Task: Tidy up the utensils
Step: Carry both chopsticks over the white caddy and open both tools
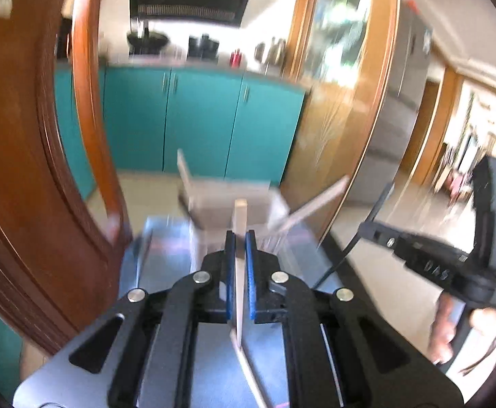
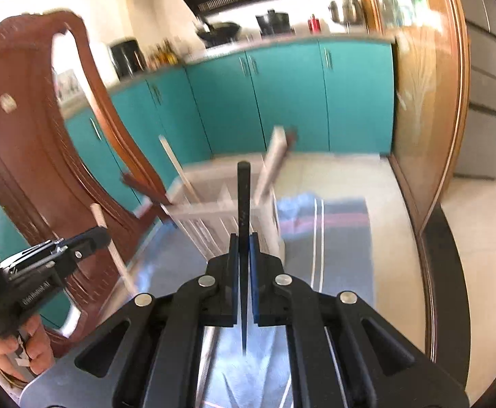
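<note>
My left gripper [image 1: 240,238] is shut on a white utensil [image 1: 239,224], held upright by its handle, just in front of a white slotted utensil holder [image 1: 220,200]. My right gripper [image 2: 244,238] is shut on a black utensil [image 2: 243,190], also upright, close in front of the same holder [image 2: 214,210]. Several white utensils stand in the holder, one leaning right [image 1: 319,204] and others leaning out [image 2: 275,159]. The left gripper also shows in the right wrist view [image 2: 88,238], and the right gripper shows in the left wrist view [image 1: 370,229].
The holder stands on a blue striped cloth [image 2: 333,238] on a table. A carved wooden chair back [image 2: 27,129] rises at the left. Teal kitchen cabinets [image 1: 200,115] lie beyond, and a wooden door frame [image 1: 360,102] is at the right.
</note>
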`<state>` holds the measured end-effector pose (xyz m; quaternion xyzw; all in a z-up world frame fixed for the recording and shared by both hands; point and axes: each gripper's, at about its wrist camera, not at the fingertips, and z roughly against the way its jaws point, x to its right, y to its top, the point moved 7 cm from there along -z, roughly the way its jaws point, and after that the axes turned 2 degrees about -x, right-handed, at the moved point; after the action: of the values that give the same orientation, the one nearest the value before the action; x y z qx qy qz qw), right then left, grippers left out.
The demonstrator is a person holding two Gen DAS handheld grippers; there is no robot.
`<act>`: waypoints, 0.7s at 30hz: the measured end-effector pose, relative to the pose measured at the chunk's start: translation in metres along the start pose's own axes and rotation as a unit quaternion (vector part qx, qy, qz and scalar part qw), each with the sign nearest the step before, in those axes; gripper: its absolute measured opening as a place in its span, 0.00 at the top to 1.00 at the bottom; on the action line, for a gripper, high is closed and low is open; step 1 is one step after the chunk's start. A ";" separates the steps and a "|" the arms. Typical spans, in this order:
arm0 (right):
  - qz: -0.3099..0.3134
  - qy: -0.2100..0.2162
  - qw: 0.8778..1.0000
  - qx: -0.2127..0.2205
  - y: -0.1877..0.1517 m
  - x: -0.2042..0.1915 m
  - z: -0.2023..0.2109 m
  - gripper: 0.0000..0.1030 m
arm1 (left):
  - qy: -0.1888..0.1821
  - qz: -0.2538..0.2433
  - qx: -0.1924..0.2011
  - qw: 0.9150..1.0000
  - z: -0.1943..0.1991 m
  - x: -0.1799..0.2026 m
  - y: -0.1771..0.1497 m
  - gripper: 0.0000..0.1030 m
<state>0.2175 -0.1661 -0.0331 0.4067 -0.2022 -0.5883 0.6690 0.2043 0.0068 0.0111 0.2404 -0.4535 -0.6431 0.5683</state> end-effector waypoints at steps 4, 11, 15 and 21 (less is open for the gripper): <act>-0.019 0.027 0.997 0.066 0.043 -0.009 0.028 0.94 | -0.005 0.035 0.078 0.996 0.022 -0.008 0.047 0.93; -0.064 0.016 0.981 0.185 0.099 0.000 0.057 0.94 | 0.036 0.114 0.169 0.978 0.027 -0.051 0.072 0.93; -0.050 -0.006 0.979 0.195 0.101 -0.004 0.040 0.94 | 0.051 0.133 0.197 0.970 0.019 -0.067 0.075 0.93; -0.033 -0.034 0.983 0.176 0.093 -0.006 0.008 0.94 | 0.080 0.115 0.186 0.973 -0.009 -0.066 0.067 0.93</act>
<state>0.2683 -0.1647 0.0452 0.5043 -0.3123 -0.5788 0.5595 0.2619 0.0704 0.0510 0.3388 -0.5424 -0.4566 0.6185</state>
